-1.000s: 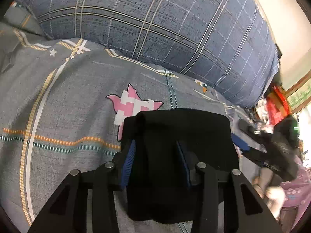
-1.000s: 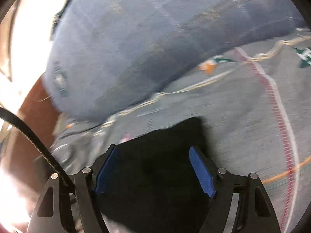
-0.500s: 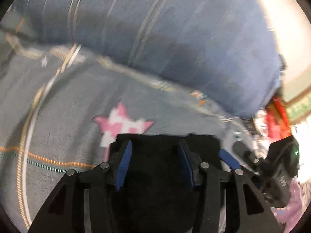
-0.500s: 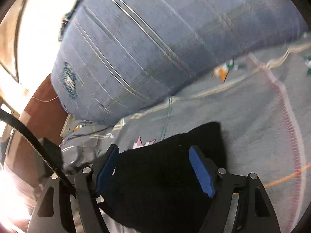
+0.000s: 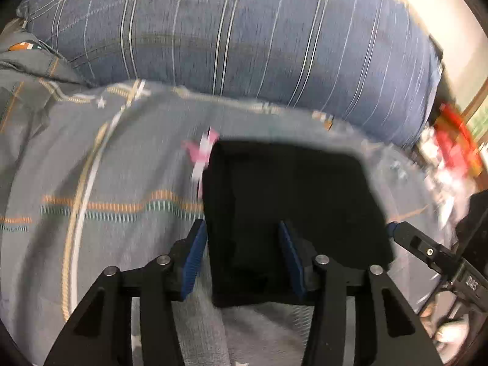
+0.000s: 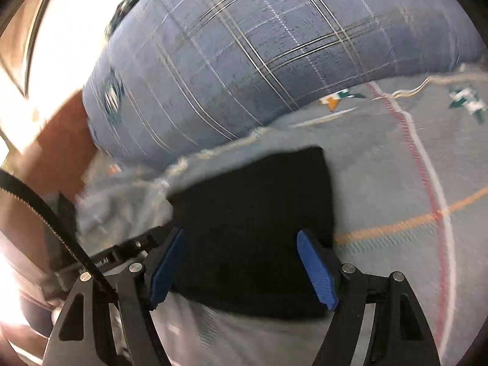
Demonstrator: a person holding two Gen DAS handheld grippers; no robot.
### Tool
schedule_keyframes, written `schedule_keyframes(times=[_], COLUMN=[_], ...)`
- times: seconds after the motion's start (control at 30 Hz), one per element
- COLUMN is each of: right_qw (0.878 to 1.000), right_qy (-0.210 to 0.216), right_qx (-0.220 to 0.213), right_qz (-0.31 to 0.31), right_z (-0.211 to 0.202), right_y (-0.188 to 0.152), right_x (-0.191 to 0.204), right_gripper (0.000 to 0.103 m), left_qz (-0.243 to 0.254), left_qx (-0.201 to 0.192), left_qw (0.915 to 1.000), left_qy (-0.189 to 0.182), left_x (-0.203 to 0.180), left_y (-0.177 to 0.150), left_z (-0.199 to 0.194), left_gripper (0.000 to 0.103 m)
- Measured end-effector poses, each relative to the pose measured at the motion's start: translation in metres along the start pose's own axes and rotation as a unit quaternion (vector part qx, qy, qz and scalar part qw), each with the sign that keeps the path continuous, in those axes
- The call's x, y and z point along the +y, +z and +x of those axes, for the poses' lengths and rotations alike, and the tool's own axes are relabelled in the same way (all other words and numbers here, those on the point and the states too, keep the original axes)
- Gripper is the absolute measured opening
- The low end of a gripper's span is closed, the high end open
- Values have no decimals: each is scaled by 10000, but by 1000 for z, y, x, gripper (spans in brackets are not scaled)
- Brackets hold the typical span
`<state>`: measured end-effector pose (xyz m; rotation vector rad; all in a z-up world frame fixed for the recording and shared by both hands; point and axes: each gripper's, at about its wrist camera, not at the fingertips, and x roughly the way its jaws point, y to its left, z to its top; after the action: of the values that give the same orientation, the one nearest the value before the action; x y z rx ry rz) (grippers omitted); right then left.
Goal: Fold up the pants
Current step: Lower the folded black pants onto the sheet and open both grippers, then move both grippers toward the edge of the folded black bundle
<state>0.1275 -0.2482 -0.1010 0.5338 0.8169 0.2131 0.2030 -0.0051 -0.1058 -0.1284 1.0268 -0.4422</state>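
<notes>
Folded black pants (image 5: 292, 207), lying flat as a compact rectangle on grey patterned bedsheet (image 5: 100, 183), near side toward both cameras. Far behind, large blue plaid pillow (image 5: 231, 36), resting on sheet. Pink star print (image 5: 199, 152) partly covered by left edge of pants.

Left gripper (image 5: 242, 256): spread wide, blue pads (image 5: 192, 262) apart, left pad over sheet, right pad over fabric; nothing clamped.

Right gripper (image 6: 244, 267): likewise spread wide over near edge of pants (image 6: 259, 222), blue pads (image 6: 317, 271) well apart, gripping nothing. Contact with fabric beneath not determinable. Red clutter (image 5: 454, 143) at far right, blurred.
</notes>
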Motion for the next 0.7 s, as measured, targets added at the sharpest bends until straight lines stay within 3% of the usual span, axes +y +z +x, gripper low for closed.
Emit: schedule_keyframes(times=[0.1, 0.2, 0.27, 0.33, 0.37, 0.4, 0.47, 0.6, 0.7], right_qw=[9986, 9988, 9982, 9925, 9870, 9820, 9696, 9813, 9811], right_qy=[-437, -376, -300, -508, -749, -937, -1282, -1285, -1355], right_qx=[141, -114, -397, -954, -1236, -1440, -1945, -1413, -1362], right_qz=[-252, -304, -329, -562, -708, -788, -746, -240, -243], right_z=[6, -15, -35, -67, -80, -87, -105, -101, -102], right_y=[-16, -16, -21, -38, -47, -56, -78, -87, -96], right_x=[-2, 3, 7, 18, 23, 30, 34, 19, 20], right_gripper=[80, 80, 80, 81, 87, 101, 103, 103, 103], left_qz=[-185, -77, -25, -46, -75, -76, -55, 178, 429], left_qx=[-28, -338, -637, -818, -924, -989, -1114, -1251, -1424], left_qw=[9998, 9994, 9980, 9966, 9954, 9946, 9924, 9857, 9798], left_qy=[-36, -64, -3, 130, 249, 316, 516, 1112, 1337], left_x=[3, -4, -8, -11, -13, -15, -21, -37, -49], left_y=[1, -2, -13, -26, -37, -43, -58, -82, -94], left_z=[-5, -33, -60, -79, -89, -95, -104, -120, -132], left_gripper=[50, 50, 51, 54, 55, 55, 57, 66, 70])
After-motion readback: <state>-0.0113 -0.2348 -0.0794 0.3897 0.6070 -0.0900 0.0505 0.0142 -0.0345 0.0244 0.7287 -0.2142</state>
